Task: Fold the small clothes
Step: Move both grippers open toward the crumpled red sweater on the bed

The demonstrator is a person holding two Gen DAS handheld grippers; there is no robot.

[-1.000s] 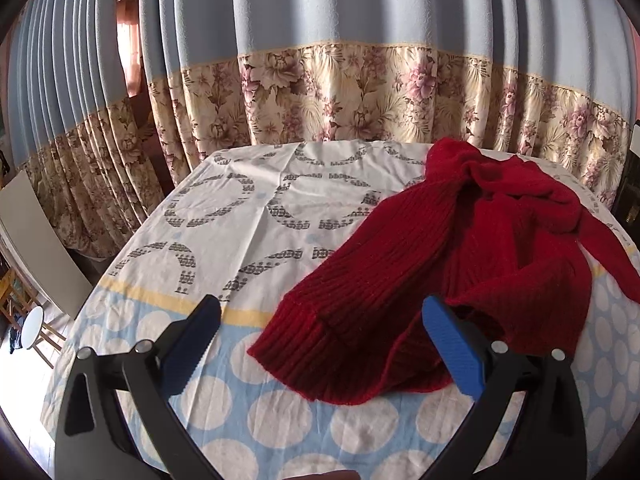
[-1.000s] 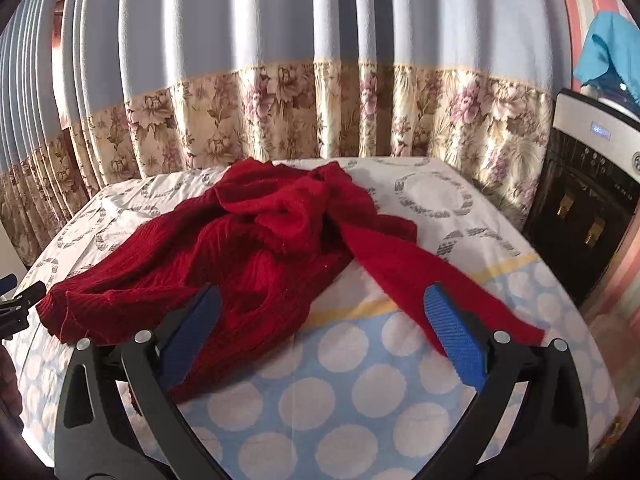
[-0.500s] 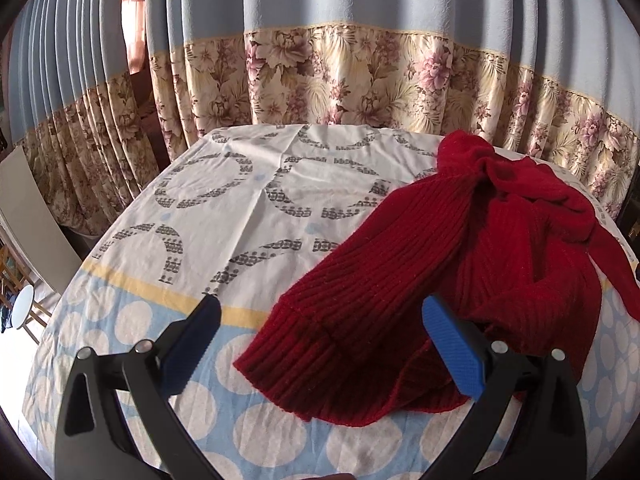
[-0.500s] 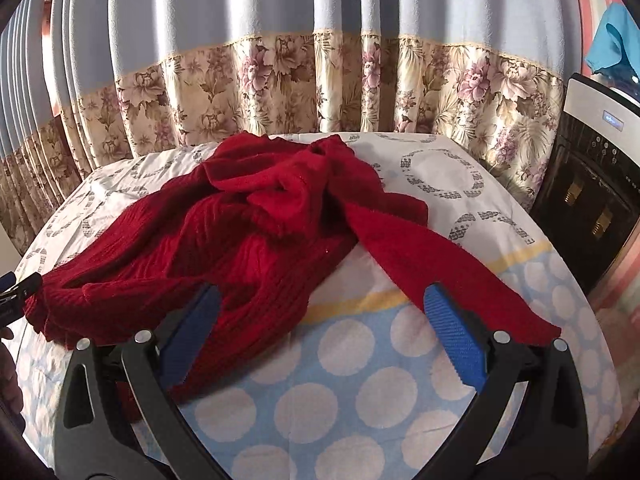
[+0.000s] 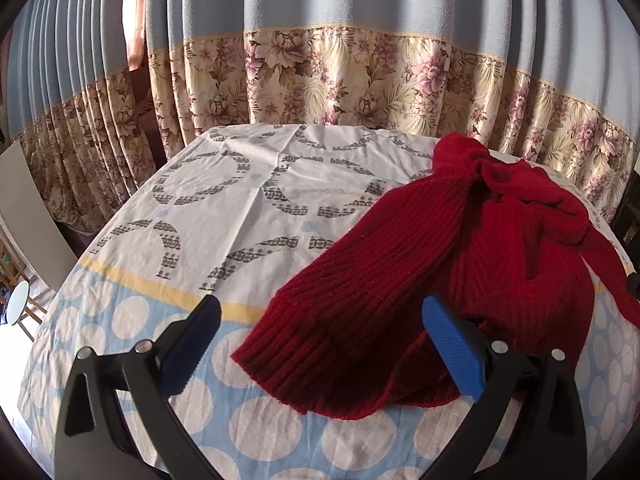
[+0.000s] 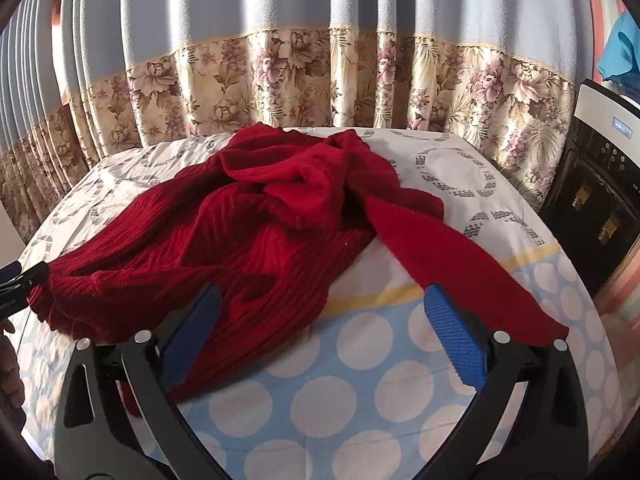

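Note:
A crumpled red knit sweater (image 5: pixel 460 264) lies on the table, right of centre in the left wrist view and left of centre in the right wrist view (image 6: pixel 248 236). One sleeve (image 6: pixel 460 268) stretches toward the front right. My left gripper (image 5: pixel 320 344) is open, hovering just above the sweater's ribbed hem (image 5: pixel 304 360), its right finger over the cloth. My right gripper (image 6: pixel 322 332) is open above the sweater's lower edge, between body and sleeve. The left gripper's tip (image 6: pixel 20 280) shows by the hem at the far left of the right wrist view.
The table wears a cloth (image 5: pixel 240 200) with grey rings at the back and white dots on blue at the front. Blue and floral curtains (image 5: pixel 320 76) hang behind. A dark appliance (image 6: pixel 596 208) stands to the right. A white chair (image 5: pixel 24 216) stands to the left.
Both grippers have moved forward and down toward the sweater. Both stay open. The sweater has not moved.

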